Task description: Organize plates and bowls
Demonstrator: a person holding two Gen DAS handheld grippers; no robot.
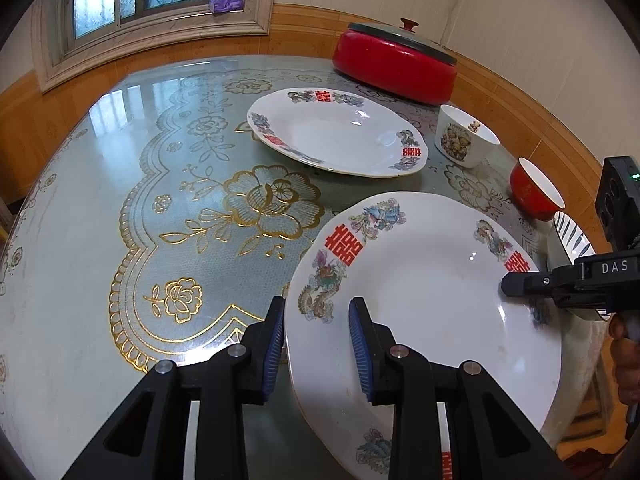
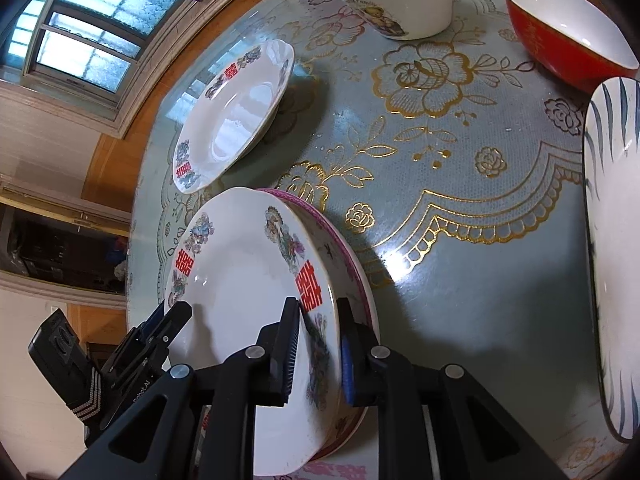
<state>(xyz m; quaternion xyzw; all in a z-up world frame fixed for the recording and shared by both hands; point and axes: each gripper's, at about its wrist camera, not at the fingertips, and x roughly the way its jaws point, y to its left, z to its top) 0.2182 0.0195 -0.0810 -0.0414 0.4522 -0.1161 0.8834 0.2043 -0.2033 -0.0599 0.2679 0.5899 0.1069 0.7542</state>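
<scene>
A white plate (image 1: 432, 300) with red double-happiness characters and phoenix prints is held at two sides. My left gripper (image 1: 317, 312) straddles its left rim, one blue pad under the rim and one on the inner face, shut on it. My right gripper (image 2: 318, 308) is shut on the opposite rim of the same plate (image 2: 240, 300). It also shows at the right of the left wrist view, as the right gripper (image 1: 508, 284). A pink-rimmed plate (image 2: 352, 264) lies directly beneath; I cannot tell whether they touch. The left gripper (image 2: 176, 312) shows at the plate's far rim.
A second matching plate (image 1: 336, 132) lies further back. A white bear-print bowl (image 1: 466, 136), a red bowl (image 1: 536, 192) and a blue-striped plate (image 2: 612, 240) stand to the right. A lidded red pot (image 1: 396, 64) sits at the back. The glass table (image 1: 120, 184) has a gold-flower cloth.
</scene>
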